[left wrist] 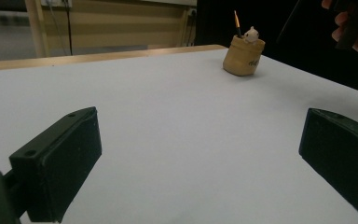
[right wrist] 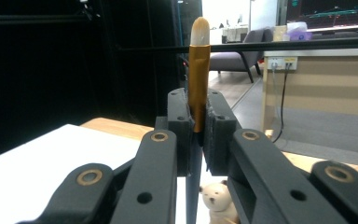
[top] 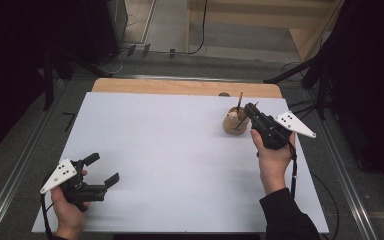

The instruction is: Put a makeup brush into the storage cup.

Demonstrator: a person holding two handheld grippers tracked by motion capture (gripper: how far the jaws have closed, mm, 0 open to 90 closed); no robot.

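A: White table (top: pixel 180 165), wooden strip at the far edge, dark room around. Where's the brush?

B: Upright in the pot (top: pixel 235 121), pinched between the right gripper's (right wrist: pixel 198 122) jaws.

A: How to handle it?

B: Probably move it straight along the pot's axis, so the pot doesn't tip.

A: Room?

B: Plenty left of the pot; far edge is near. The left gripper (top: pixel 101 170), well away from the pot, rests spread wide.

Tan sack-shaped holder (top: pixel 235 123), far right part of table, upright. Small white bear figure (right wrist: pixel 219 196) peeks from its rim. One brush (right wrist: pixel 198 70) stands upright in it: dark handle, gold ferrule, pale bristle tip upward (right gripper (right wrist: pixel 196 135) pinches it at the ferrule's base).
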